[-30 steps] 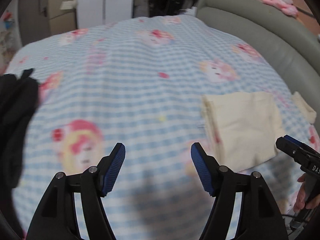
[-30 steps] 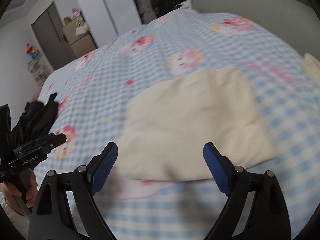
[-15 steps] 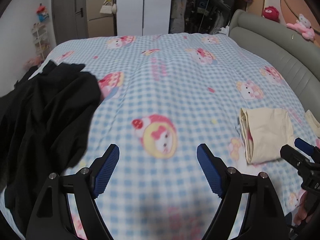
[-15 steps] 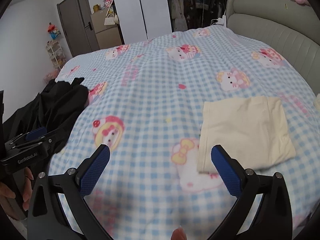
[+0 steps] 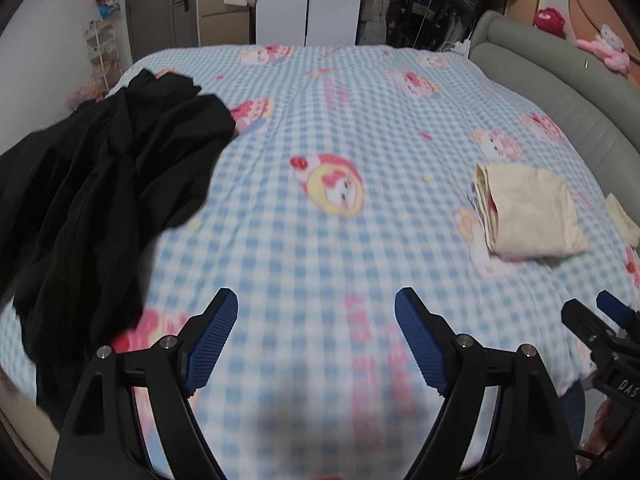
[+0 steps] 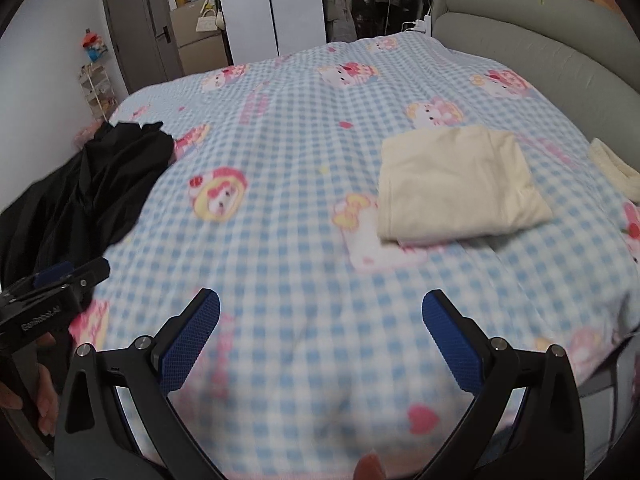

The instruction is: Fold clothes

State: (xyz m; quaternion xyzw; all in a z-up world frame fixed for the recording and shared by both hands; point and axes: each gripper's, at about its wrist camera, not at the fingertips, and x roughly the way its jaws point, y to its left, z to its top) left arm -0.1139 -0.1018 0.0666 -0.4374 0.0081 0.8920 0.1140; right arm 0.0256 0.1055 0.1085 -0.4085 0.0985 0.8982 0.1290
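A folded cream garment lies on the right side of the blue checked bedspread. A crumpled black garment is heaped at the bed's left edge. My left gripper hangs open over the near part of the bed, nothing between its blue pads, with the black heap to its left. My right gripper is open and empty too, the cream garment beyond it to the right. Each gripper shows at the edge of the other's view.
A second small cream piece lies at the bed's far right by the grey padded headboard. Behind the bed stand white wardrobe doors, a dark door and a small shelf rack.
Both grippers have drawn back and leftward from the cream garment, which now lies farther off to the right. The black heap has come into fuller view on the left. Both jaws stand slightly wider.
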